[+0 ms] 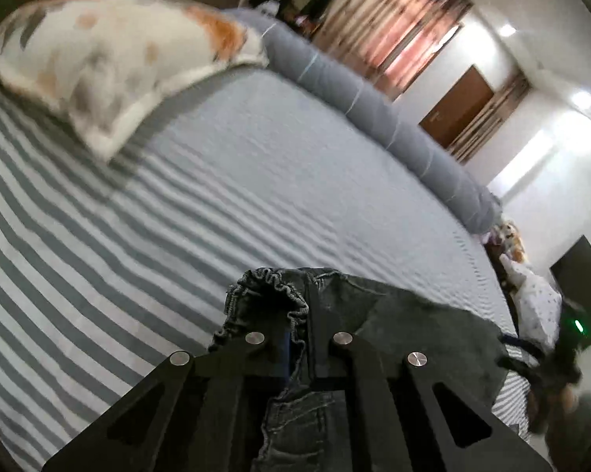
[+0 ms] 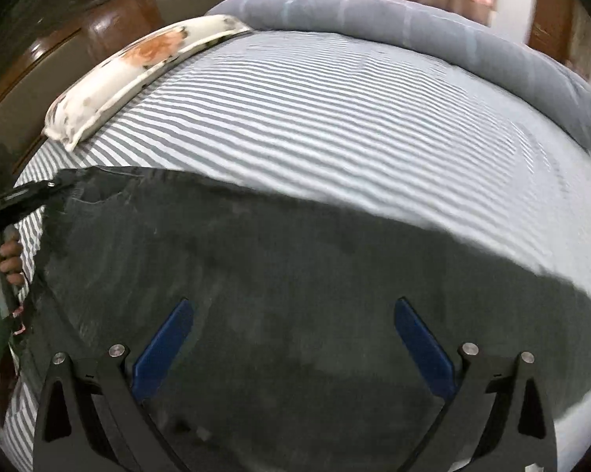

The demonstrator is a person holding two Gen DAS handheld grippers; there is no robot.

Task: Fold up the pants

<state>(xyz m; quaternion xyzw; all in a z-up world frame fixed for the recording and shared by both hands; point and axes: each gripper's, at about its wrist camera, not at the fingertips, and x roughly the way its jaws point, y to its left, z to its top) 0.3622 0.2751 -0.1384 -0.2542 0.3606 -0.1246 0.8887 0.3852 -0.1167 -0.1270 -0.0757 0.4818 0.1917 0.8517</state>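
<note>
Dark grey denim pants lie spread across the striped bed. My left gripper is shut on the pants' elastic waistband, the fabric bunched between its fingers. In the right wrist view the left gripper shows at the far left, holding the pants' corner. My right gripper is open, its blue fingers wide apart just above the flat denim, holding nothing.
A floral pillow lies at the bed's head. A long grey bolster runs along the far edge. A wooden headboard stands at the left. Clutter and a dark device sit beside the bed.
</note>
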